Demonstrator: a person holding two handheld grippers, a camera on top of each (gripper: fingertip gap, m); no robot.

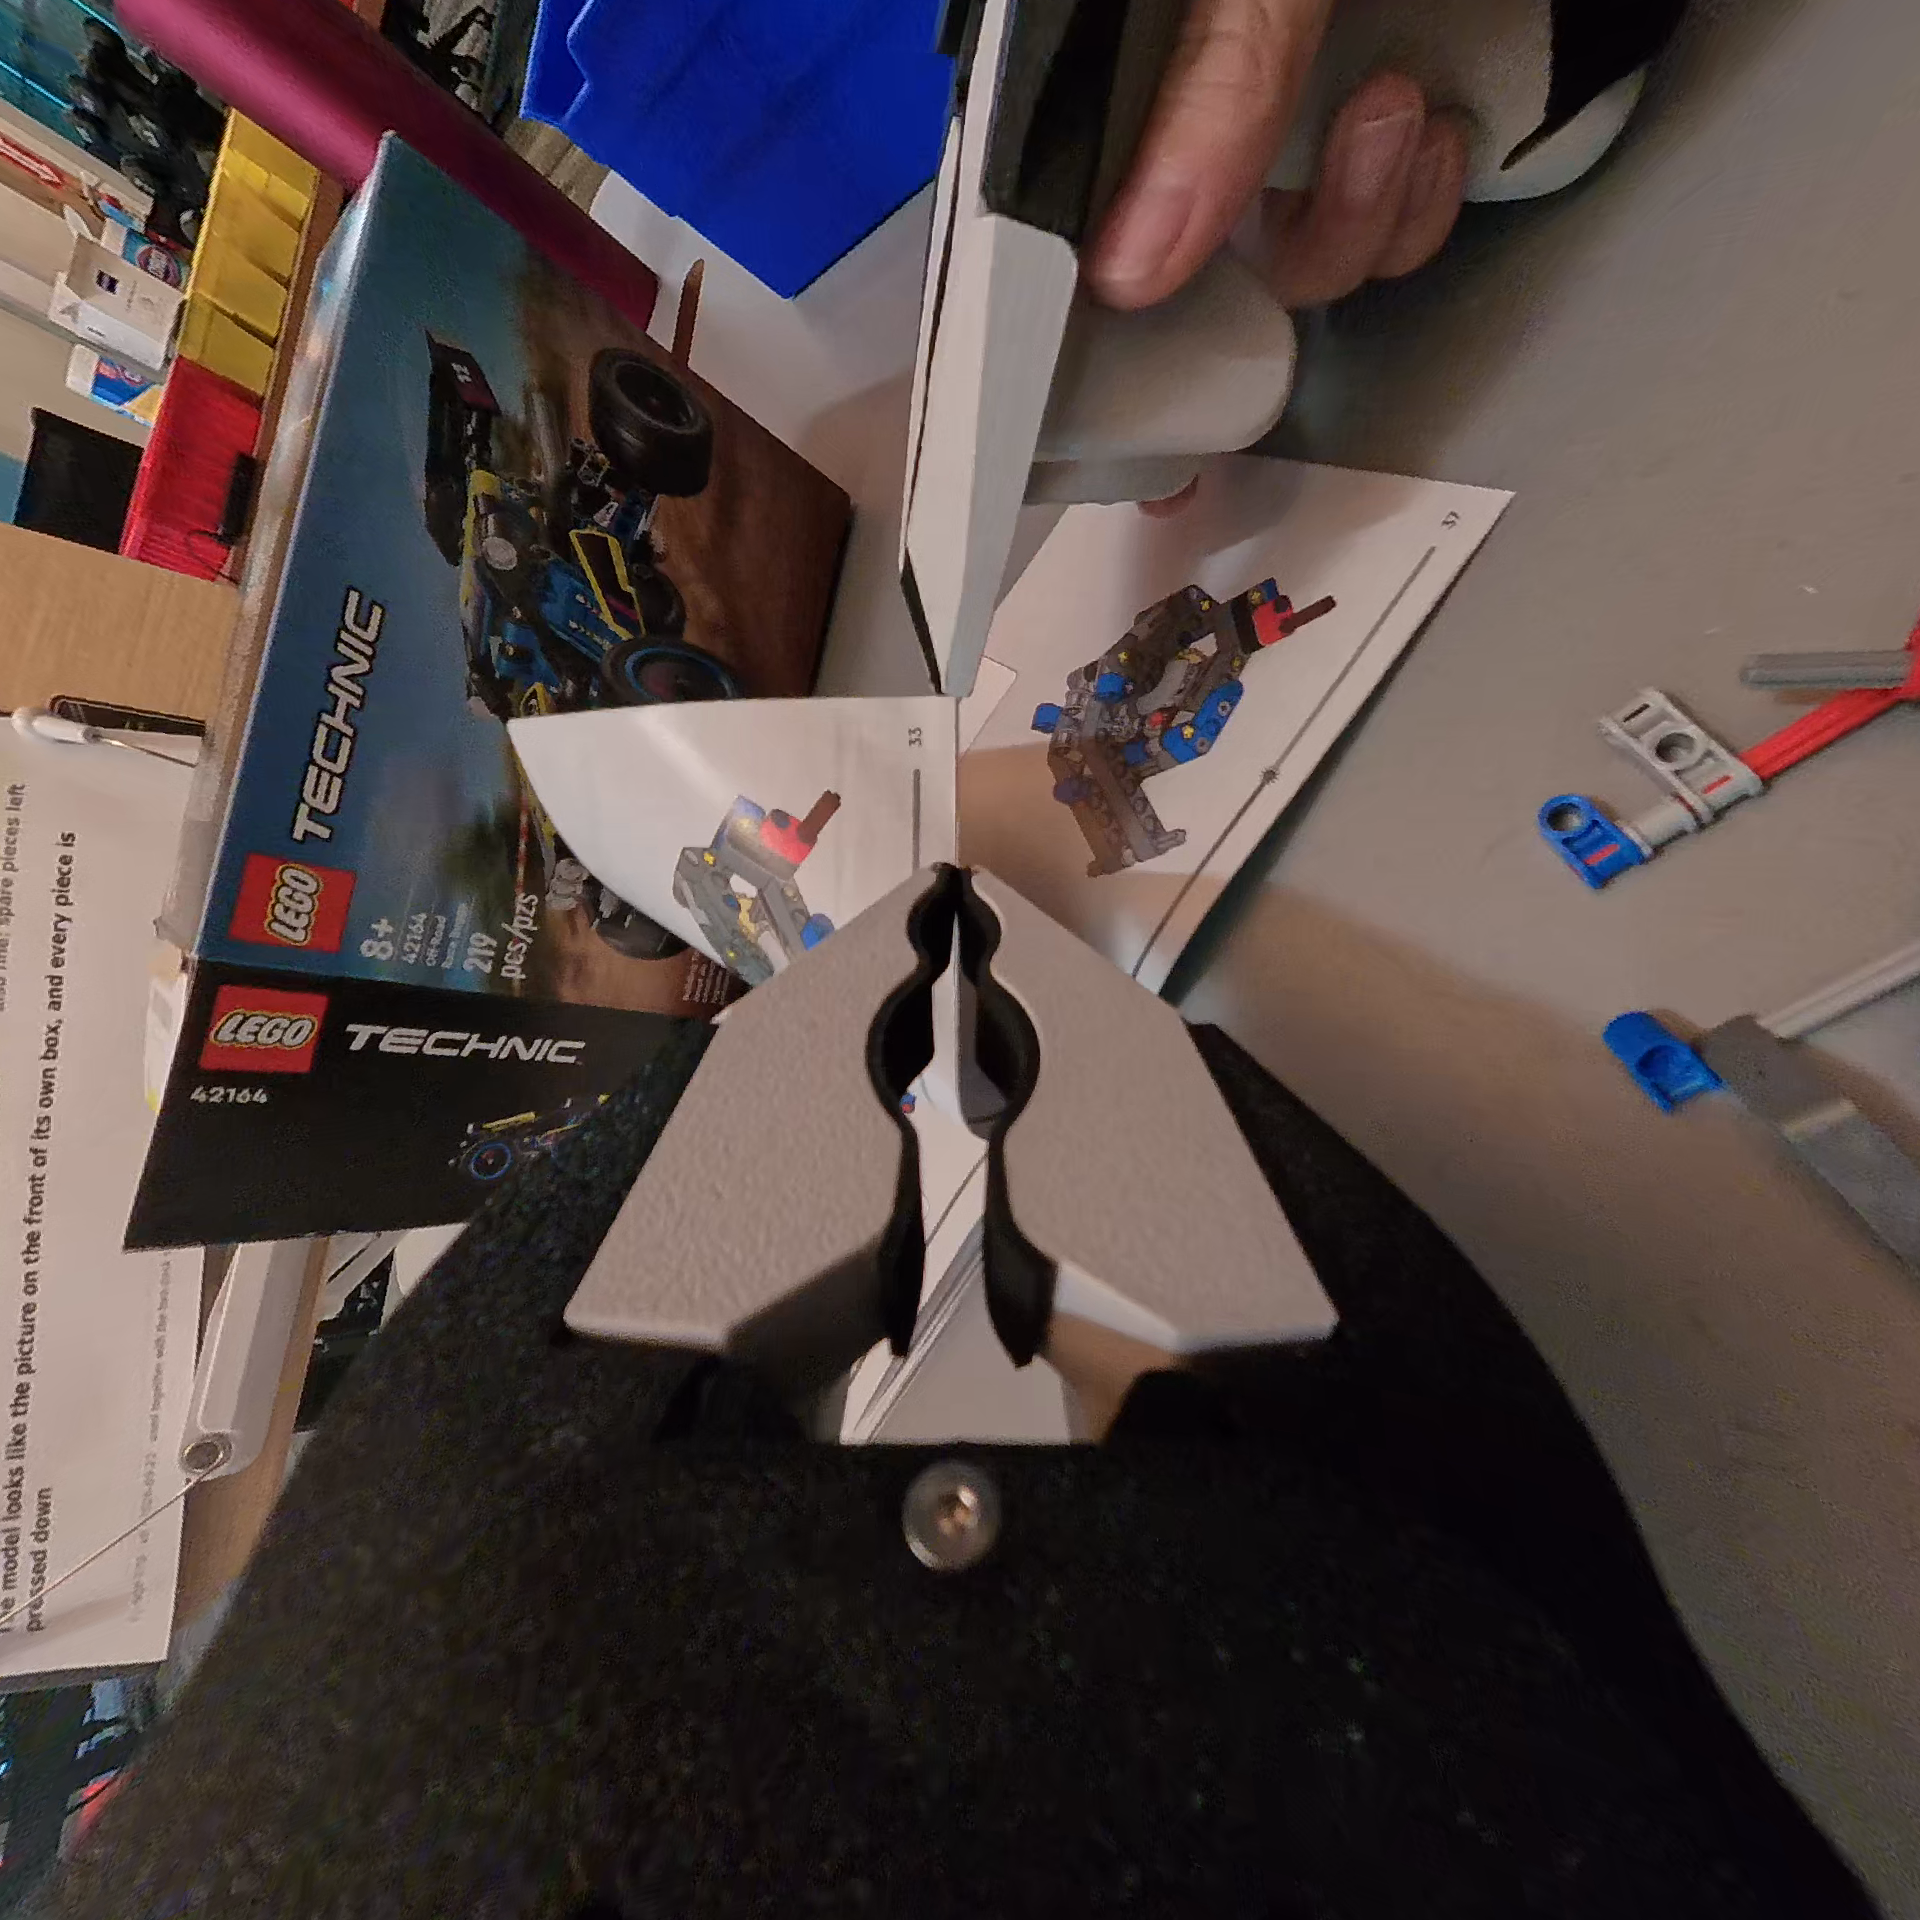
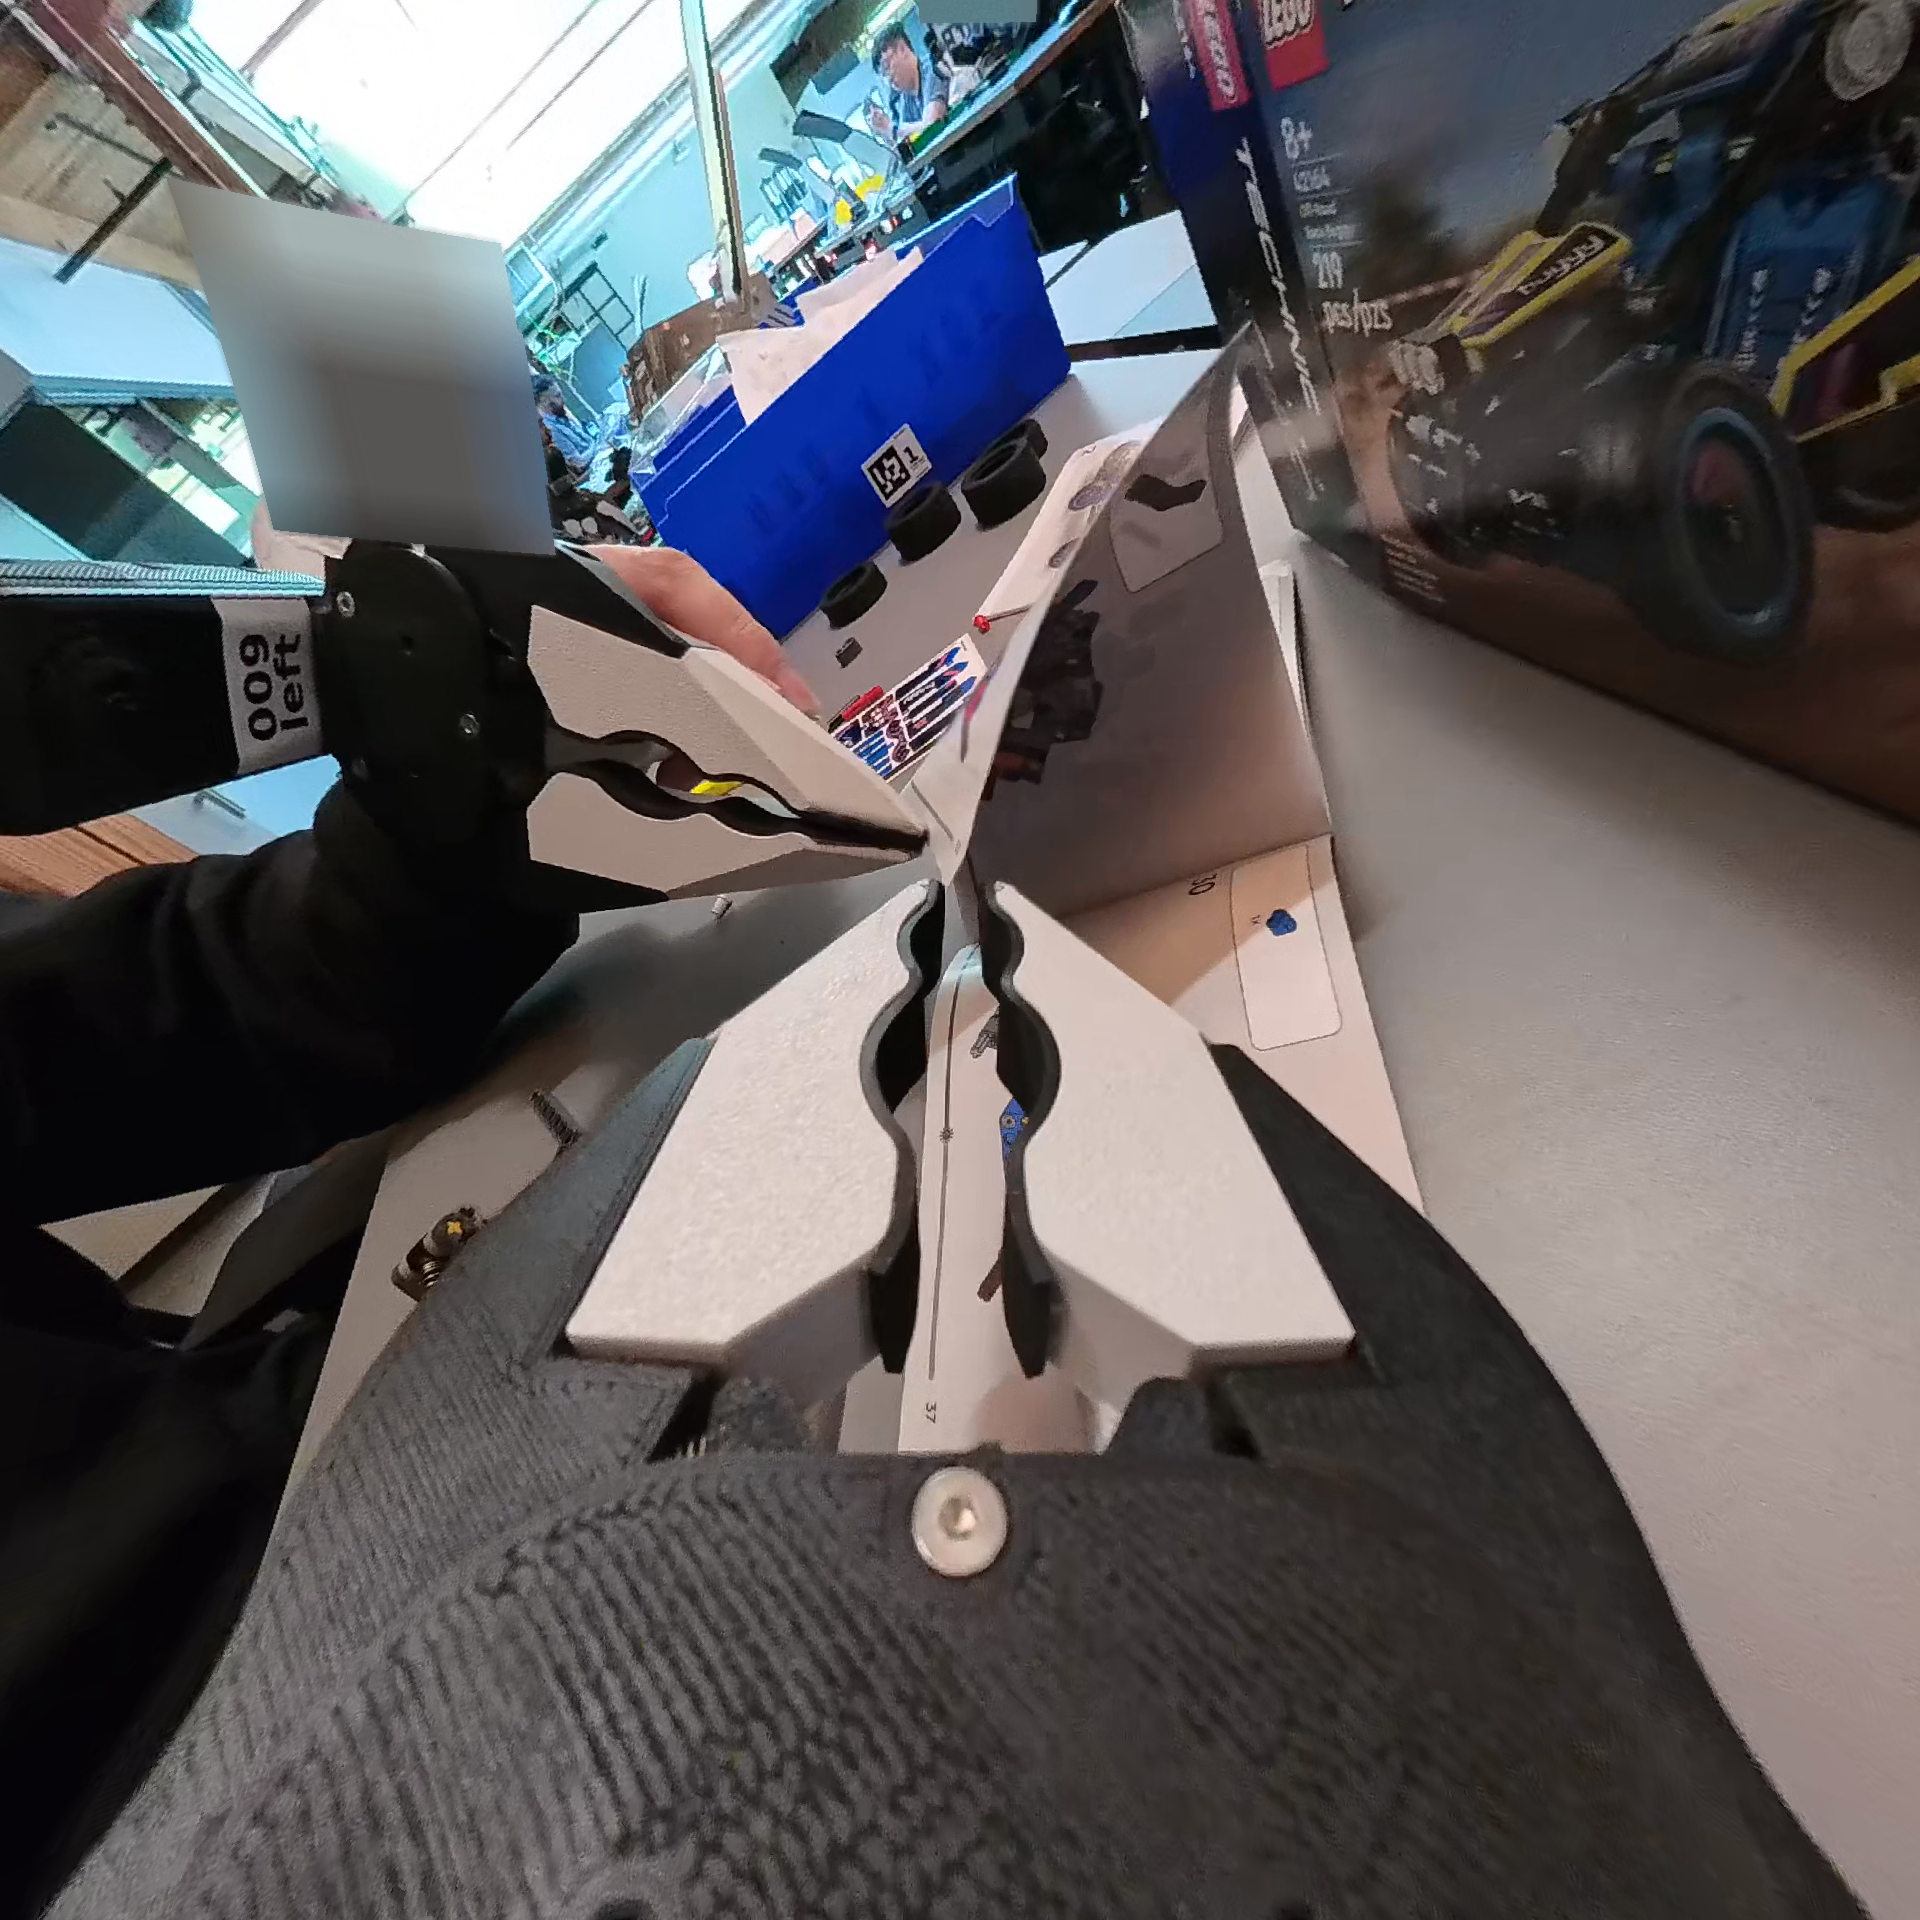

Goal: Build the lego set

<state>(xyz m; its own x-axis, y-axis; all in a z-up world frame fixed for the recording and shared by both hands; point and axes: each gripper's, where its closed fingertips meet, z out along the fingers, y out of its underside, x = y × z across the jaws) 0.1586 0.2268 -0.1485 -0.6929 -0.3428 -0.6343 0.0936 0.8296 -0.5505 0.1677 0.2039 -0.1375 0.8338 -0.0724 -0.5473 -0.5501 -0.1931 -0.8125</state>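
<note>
Instruction booklet (image 1: 1226, 665) pages pinched between both the left gripper (image 1: 954, 883) and right gripper (image 2: 961, 894).

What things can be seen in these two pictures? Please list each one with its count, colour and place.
instruction booklet: one, white, open on the table, pages lifted by both tongs
set box: one, blue and dark, standing beyond the booklet
tyres: at least four, black, on the table before the blue bin
blue bin: one, blue, far side of the table
sticker sheet: one, multicoloured, flat by the booklet
loose pieces: several, grey, blue and red, on the table beside the booklet
printed sheet: one, white, beside the box
table: one, grey
left tongs: one, white, shut on a page
right tongs: one, white, shut on a page
hand: one, holding the right tongs
</note>
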